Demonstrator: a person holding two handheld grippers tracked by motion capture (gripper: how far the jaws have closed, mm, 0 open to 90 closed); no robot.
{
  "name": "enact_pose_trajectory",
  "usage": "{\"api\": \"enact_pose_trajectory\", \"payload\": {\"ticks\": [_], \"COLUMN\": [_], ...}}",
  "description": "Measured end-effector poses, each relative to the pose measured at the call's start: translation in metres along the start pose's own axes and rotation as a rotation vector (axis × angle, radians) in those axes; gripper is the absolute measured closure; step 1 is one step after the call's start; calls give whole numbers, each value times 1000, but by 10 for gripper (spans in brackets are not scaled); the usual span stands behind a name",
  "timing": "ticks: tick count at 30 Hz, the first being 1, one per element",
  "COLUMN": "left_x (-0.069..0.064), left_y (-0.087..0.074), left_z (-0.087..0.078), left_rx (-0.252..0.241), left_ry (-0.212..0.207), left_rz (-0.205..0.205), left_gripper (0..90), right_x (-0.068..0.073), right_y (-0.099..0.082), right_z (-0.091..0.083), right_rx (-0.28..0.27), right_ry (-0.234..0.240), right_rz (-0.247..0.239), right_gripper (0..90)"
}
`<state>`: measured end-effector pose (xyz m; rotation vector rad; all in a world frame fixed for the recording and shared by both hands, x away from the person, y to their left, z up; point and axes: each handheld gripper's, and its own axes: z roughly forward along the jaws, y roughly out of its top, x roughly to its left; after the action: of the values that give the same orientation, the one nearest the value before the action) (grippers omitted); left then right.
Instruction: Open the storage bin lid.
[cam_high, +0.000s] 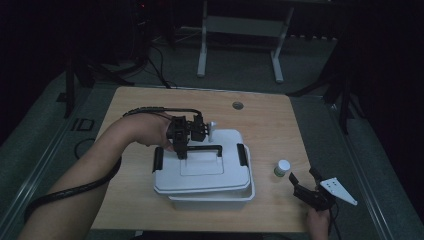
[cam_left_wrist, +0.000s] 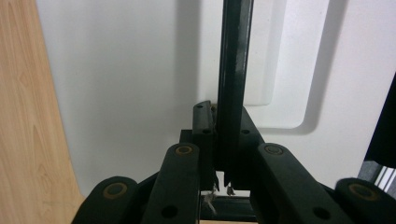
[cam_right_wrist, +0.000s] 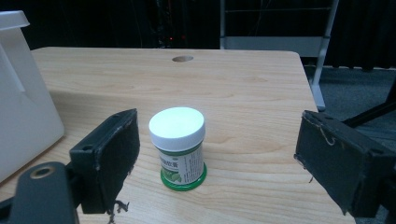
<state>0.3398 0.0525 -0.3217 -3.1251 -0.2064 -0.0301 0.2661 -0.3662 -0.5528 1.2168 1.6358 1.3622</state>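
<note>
A black handle (cam_high: 202, 148) is running across the top of a white lid (cam_high: 200, 170), and that lid is sitting slightly askew on a white plastic box (cam_high: 212, 200) near the middle of the wooden table (cam_high: 270, 120). The left gripper (cam_high: 181, 150) is clamping this handle: in the left gripper view the bar (cam_left_wrist: 233, 84) is passing straight up between the two black jaws, which are pressing together on it from both sides. The lid's flat white surface, with a shallow rounded recess under the handle, is spreading out behind the bar. Two black latches (cam_high: 242, 154) are sitting at the short ends of the lid. The person's left forearm is reaching in from the lower left, with the gripper's black cable (cam_high: 70, 192) looping beneath it.

To the right of the box, standing apart from it, a small jar (cam_right_wrist: 178, 147) with a white cap and a green base is resting upright on the wood. Its label is carrying green leaf artwork and a few lines of print that are too small to read. The right gripper (cam_right_wrist: 217, 161) is hanging low at the table's near right corner with its jaws standing wide apart; in the right gripper view the jar is sitting between the two padded jaws, nearer one of them, touching neither. A round cable hole (cam_high: 237, 105) is showing in the tabletop near the far edge.
</note>
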Motion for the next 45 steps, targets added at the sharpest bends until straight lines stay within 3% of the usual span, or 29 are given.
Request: {"api": "enact_pose_trajectory", "payload": {"ticks": [12, 22, 38, 45], "left_x": [3, 7, 10, 13], "left_y": [-40, -74, -156, -181], "left_z": [-12, -13, -10, -6], "left_rx": [-11, 2, 9, -1], "left_ry": [8, 1, -8, 6], "left_rz": [-84, -158, -347, -419], "left_gripper": [837, 836, 836, 836], "right_x": [-1, 0, 1, 2], "right_y": [0, 0, 0, 0], "right_z": [-1, 0, 1, 2], "right_rx": [-8, -2, 9, 15], "right_ry": [6, 4, -4, -8], "right_rz": [6, 3, -10, -16], "right_gripper": [133, 133, 133, 133]}}
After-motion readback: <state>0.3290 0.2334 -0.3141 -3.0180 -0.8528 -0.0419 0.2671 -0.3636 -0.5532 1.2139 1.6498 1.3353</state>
